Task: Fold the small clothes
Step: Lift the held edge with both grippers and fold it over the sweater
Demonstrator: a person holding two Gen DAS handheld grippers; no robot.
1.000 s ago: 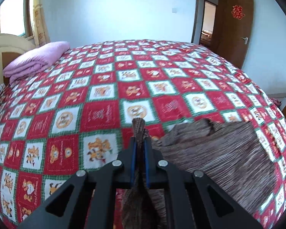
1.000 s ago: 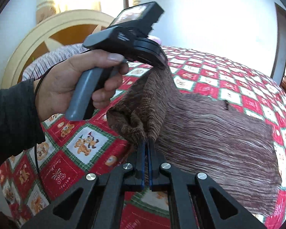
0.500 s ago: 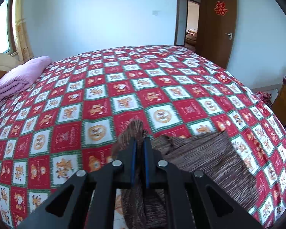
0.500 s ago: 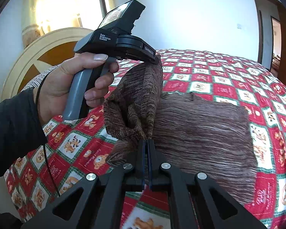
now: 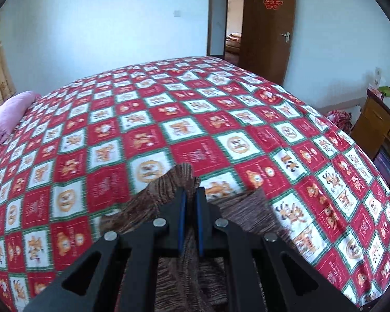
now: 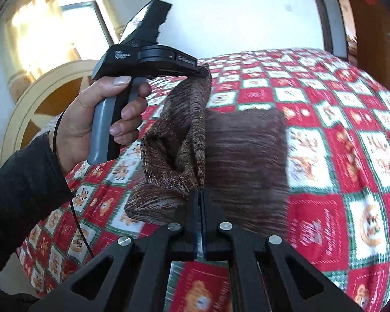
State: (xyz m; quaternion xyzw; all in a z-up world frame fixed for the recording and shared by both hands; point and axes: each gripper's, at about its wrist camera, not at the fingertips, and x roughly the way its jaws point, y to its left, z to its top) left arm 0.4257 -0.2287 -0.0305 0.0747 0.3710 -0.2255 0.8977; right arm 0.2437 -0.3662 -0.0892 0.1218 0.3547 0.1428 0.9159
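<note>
**Both grippers pinch the brown knit garment above the bed**

Left wrist view: the left gripper (image 5: 190, 195) is clamped on a raised fold of the brown knit garment (image 5: 166, 189), its blue-lined fingers (image 5: 182, 208) nipping the cloth. The rest of it lies on the red checked bedspread (image 5: 195, 119). A pink pillow (image 5: 5, 114) sits far left.

Right wrist view: the right gripper (image 6: 200, 195) is closed on another edge of the garment, which sags between the two tools. The left hand (image 6: 91, 119) holds the other gripper's handle.
</note>
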